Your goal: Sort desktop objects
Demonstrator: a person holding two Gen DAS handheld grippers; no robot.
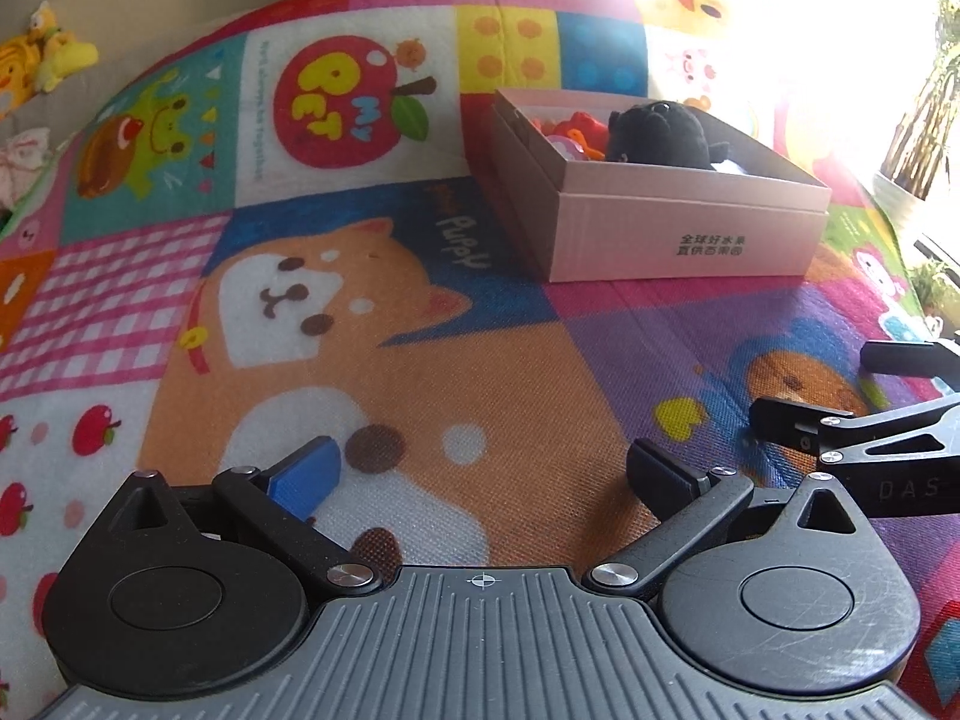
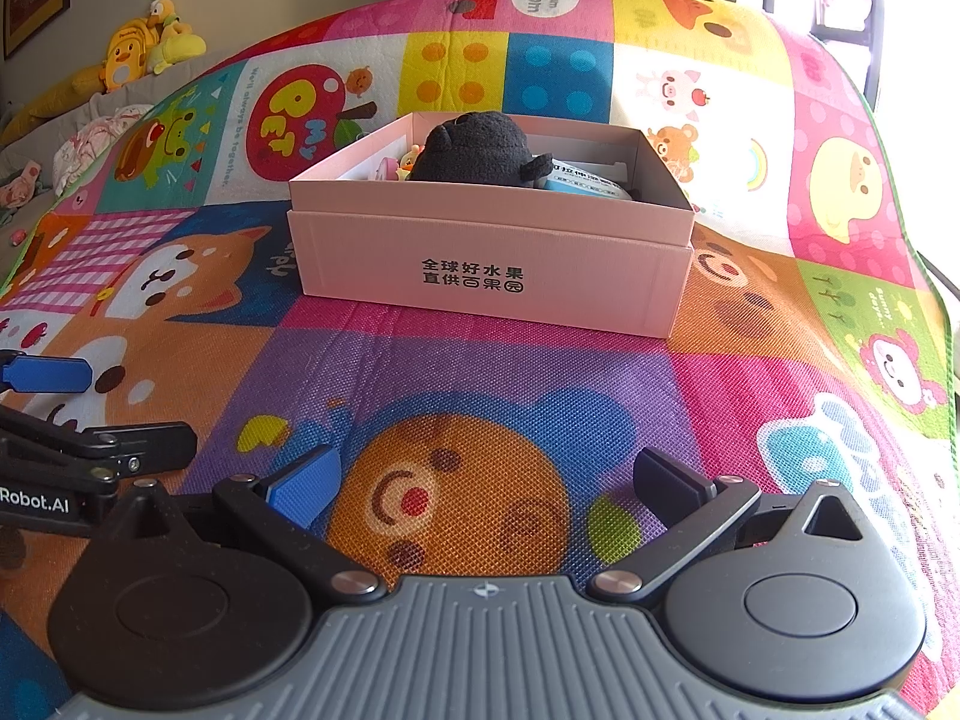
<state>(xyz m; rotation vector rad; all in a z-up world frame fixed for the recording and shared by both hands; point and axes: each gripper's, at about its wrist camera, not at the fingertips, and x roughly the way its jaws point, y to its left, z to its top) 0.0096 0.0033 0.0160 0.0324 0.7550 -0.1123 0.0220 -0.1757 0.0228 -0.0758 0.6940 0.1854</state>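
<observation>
Bare mat [image 2: 480, 360] lies open before both claws; only the box [image 2: 492, 264] stands ahead, its top open.

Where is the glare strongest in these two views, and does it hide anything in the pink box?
Left wrist view: the upper right corner is blown out white, washing out the mat there; the pink box and black plush stay readable. Right wrist view: only mild glare at the right edge; box clear.

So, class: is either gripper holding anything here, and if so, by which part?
Nothing is held. The left gripper and right gripper are both open over the mat, with nothing between their fingers.
</observation>
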